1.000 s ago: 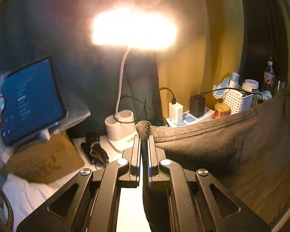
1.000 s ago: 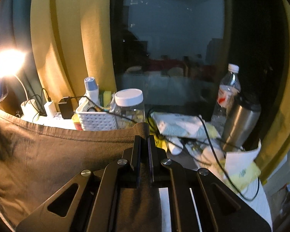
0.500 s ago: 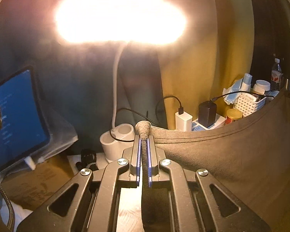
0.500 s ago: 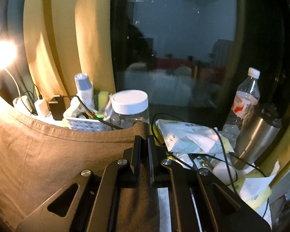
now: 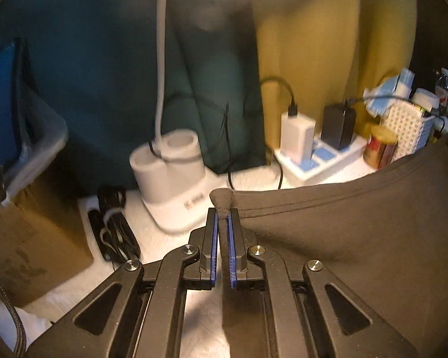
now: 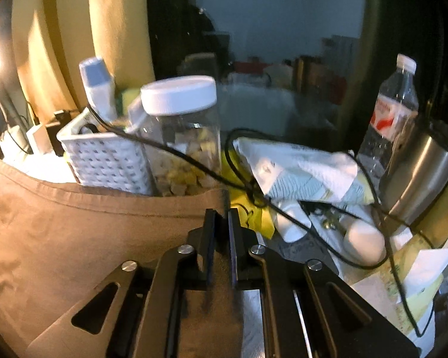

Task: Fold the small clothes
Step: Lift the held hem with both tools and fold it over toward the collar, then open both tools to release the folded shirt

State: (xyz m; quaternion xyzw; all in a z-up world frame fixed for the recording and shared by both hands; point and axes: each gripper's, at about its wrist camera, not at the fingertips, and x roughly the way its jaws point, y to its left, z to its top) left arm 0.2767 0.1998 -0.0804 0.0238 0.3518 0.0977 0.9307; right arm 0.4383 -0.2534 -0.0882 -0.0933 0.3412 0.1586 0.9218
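A dark grey-brown garment [image 5: 358, 232] hangs stretched between my two grippers, its hemmed top edge sagging a little. My left gripper [image 5: 223, 217] is shut on the garment's left corner, a tuft of cloth poking out past the blue pads [image 5: 213, 238]. My right gripper [image 6: 222, 217] is shut on the garment's [image 6: 74, 238] right corner. The lower part of the garment is out of sight below both views.
Behind stand a white lamp base [image 5: 170, 173] with cables, a power strip with chargers [image 5: 313, 149], a cardboard box [image 5: 30, 238], a white basket [image 6: 104, 158], a white-lidded jar [image 6: 182, 137], a water bottle [image 6: 394, 113], a steel tumbler [image 6: 418, 173] and papers [image 6: 298, 173].
Both grippers have tilted downward and closer to the table; the bright lamp head has left the left view. The garment stays held between them.
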